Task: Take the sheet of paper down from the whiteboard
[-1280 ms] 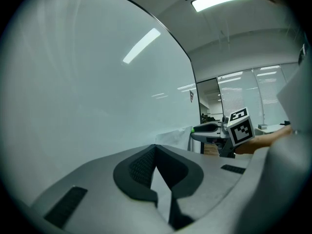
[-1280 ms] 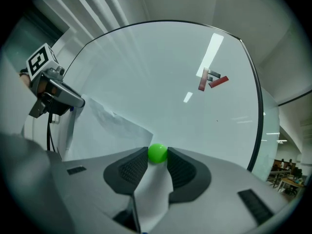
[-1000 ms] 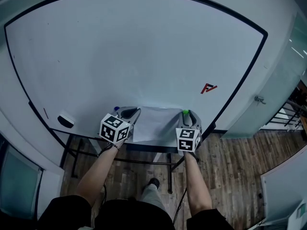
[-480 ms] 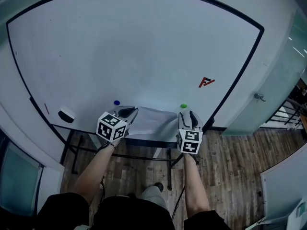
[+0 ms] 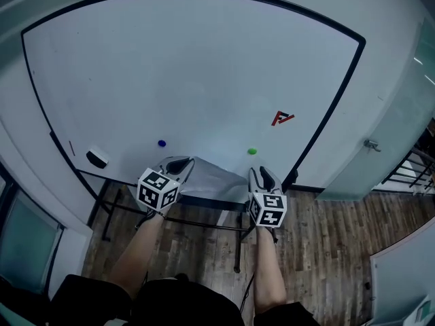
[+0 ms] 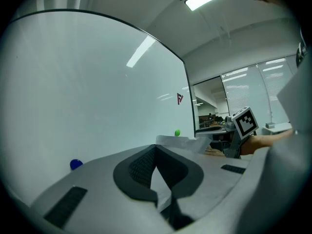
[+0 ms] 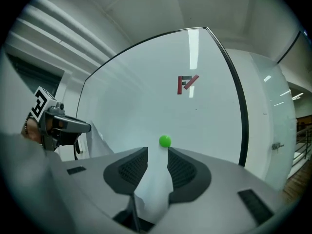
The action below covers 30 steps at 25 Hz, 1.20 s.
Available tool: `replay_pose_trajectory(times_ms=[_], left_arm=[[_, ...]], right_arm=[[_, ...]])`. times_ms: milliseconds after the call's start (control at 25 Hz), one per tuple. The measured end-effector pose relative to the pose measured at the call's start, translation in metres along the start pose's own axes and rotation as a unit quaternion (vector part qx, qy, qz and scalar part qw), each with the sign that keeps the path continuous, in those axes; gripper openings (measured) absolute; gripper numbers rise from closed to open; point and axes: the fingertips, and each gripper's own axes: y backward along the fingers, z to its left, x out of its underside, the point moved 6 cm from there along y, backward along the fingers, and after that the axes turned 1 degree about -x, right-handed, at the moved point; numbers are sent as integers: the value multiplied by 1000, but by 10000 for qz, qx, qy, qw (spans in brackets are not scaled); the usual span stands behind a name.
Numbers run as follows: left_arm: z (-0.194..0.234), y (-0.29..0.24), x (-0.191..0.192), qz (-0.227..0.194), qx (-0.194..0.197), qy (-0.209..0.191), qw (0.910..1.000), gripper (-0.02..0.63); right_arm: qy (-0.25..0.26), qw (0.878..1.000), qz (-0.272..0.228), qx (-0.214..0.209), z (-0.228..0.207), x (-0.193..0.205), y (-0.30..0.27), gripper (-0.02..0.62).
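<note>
Sheet of paper [image 5: 214,178] is off the whiteboard [image 5: 190,73], stretched sideways between us: our left gripper [image 5: 182,161] pinches one end, our right gripper [image 5: 262,174] has just been closing on the other.

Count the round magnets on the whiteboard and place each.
2. The blue magnet sits on the whiteboard above the left gripper; the green magnet above the right gripper. The paper could hide others.

Both arms out, level. Left hand-held gripper [image 5: 179,163] pinches the sheet of paper [image 5: 217,178]; right hand-held gripper [image 5: 263,174] jaws just closed further, sheet between them.
</note>
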Motion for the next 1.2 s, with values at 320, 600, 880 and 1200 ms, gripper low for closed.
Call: replay_pose_trajectory(times_ms=[320, 600, 880, 1200], left_arm=[[-61, 11, 2, 63, -410, 357, 9985, 20], [-108, 28, 4, -63, -537, 601, 9967, 20], [-138, 40, 2, 19, -549, 567, 9969, 20], [-139, 46, -16, 53, -561, 354, 9978, 20]], right_arm=[[-333, 9980, 152, -511, 8, 13, 54, 101], [-622, 9957, 296, -623, 5, 27, 94, 80], [-691, 9953, 297, -616, 2, 23, 117, 57], [-648, 9962, 136, -572, 0, 1, 123, 43]])
